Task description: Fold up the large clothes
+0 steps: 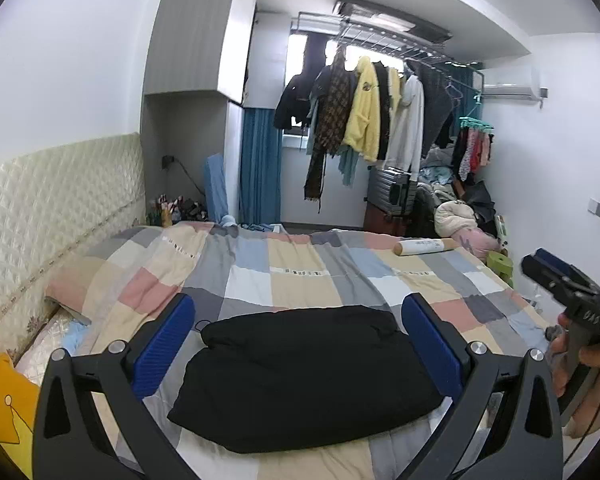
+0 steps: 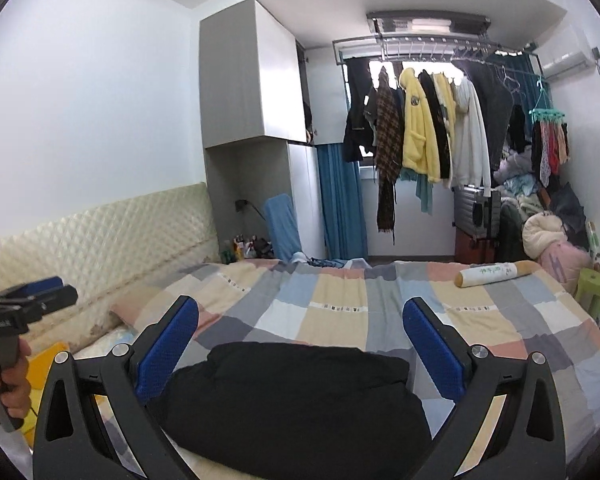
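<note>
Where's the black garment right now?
In both wrist views the black garment lies folded on the checked bedspread, near the bed's front edge, below the open grippers.

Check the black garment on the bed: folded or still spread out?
Folded. The black garment lies as a compact, thick bundle with rounded doubled edges on the checked bedspread; no sleeves or loose panels stick out in either view.

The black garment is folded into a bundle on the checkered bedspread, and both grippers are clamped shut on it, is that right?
Not quite. The black garment does lie folded in a bundle on the checkered bedspread, but neither gripper grips it. The left gripper and right gripper both stand wide open, blue pads clear of the cloth, as each wrist view shows.
</note>
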Action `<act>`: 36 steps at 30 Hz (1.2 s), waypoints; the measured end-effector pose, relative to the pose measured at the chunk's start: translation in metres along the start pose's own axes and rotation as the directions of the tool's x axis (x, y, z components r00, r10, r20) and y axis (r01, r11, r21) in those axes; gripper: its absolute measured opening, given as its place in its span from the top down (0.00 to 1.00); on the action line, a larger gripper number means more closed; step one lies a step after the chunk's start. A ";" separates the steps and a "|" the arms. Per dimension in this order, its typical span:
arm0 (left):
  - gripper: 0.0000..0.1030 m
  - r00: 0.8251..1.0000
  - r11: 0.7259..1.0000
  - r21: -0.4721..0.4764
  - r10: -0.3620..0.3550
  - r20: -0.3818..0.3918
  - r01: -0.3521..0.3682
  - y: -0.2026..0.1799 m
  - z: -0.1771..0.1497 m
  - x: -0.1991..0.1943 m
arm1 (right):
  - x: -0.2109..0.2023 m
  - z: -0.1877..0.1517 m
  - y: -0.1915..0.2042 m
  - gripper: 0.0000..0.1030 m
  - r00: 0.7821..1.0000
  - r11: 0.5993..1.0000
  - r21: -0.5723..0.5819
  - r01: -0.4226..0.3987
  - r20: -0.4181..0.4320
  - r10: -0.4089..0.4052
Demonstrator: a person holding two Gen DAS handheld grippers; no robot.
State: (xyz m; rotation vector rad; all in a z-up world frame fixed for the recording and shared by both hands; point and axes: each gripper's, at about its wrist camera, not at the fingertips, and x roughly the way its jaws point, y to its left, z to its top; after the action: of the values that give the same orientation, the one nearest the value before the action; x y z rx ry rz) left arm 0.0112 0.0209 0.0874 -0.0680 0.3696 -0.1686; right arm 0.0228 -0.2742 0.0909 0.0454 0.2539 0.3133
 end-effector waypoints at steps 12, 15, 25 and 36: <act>0.00 1.000 1.000 -0.010 -0.007 -0.011 0.007 -0.020 -0.046 -0.024 | -0.033 -0.047 0.030 0.00 1.000 1.000 0.006 -0.016 0.013 0.016; 0.00 1.000 1.000 -0.018 -0.003 -0.016 0.002 -0.022 -0.057 -0.026 | -0.032 -0.058 0.036 0.00 1.000 1.000 -0.006 -0.007 -0.004 0.007; 0.00 0.998 0.997 -0.059 0.056 -0.036 -0.058 -0.016 -0.089 -0.017 | -0.038 -0.091 0.035 0.00 0.998 0.999 0.017 0.036 -0.045 -0.036; 0.00 0.991 0.994 -0.076 0.071 -0.117 -0.080 -0.013 -0.120 -0.001 | -0.026 -0.131 0.030 0.00 0.989 0.997 0.056 0.057 -0.140 -0.049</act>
State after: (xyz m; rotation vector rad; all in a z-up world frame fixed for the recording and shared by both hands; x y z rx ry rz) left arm -0.0355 0.0037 -0.0225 -0.1244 0.4929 -0.0826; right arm -0.0435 -0.2528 -0.0267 0.0757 0.4020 0.2565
